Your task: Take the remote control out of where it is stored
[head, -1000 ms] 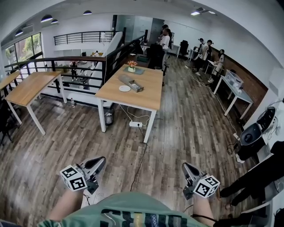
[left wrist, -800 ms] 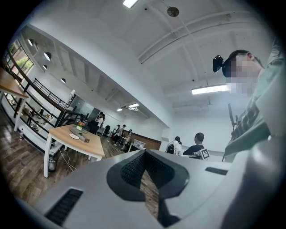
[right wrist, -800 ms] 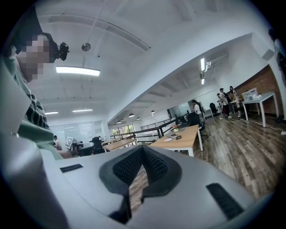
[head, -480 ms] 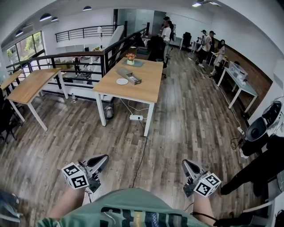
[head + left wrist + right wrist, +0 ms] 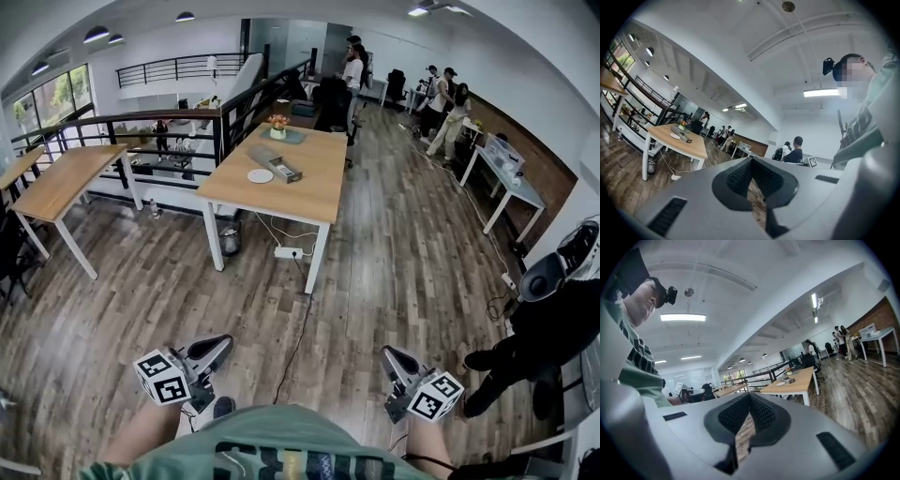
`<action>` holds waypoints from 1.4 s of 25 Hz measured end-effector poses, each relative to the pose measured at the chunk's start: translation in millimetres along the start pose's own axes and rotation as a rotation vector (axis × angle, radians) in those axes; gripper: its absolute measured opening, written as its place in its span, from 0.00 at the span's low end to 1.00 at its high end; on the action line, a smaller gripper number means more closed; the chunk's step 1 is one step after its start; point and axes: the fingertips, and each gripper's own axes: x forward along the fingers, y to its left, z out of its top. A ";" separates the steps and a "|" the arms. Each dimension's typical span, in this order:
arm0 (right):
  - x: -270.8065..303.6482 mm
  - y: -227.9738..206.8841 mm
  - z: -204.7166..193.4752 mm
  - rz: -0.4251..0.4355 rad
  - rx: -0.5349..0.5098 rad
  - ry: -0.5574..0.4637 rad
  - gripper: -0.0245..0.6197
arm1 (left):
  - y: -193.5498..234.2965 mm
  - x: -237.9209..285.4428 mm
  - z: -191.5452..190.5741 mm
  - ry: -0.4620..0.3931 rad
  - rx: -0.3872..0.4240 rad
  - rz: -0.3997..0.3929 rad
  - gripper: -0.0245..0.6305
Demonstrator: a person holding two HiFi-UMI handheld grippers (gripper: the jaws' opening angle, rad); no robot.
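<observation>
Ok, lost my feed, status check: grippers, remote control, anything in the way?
Left gripper and right gripper both shut, empty. Remote control not visible; long grey box sits on light wooden table, far ahead. Black cable trails across wood floor between.

We wear a pale green short-sleeved shirt with a band of dark stripes and some blue print across the chest, and a small black camera is mounted at our head. Our left gripper and right gripper have smooth grey shells that taper toward the tip, each with black ribbed pads set in a dark hollow and narrow black slots along the shell. Each also carries a white cube printed with black square markers.
</observation>
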 end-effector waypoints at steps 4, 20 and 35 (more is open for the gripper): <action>36.8 8.1 7.9 -0.021 -0.033 0.010 0.05 | 44.5 -4.2 13.7 -0.012 -0.016 -0.027 0.02; 272.7 91.0 33.0 -0.012 -0.057 0.022 0.05 | 255.4 -93.2 126.7 -0.056 -0.007 -0.030 0.02; 412.4 58.4 32.7 0.138 -0.060 0.113 0.05 | 347.6 -93.5 135.5 -0.084 -0.060 0.120 0.02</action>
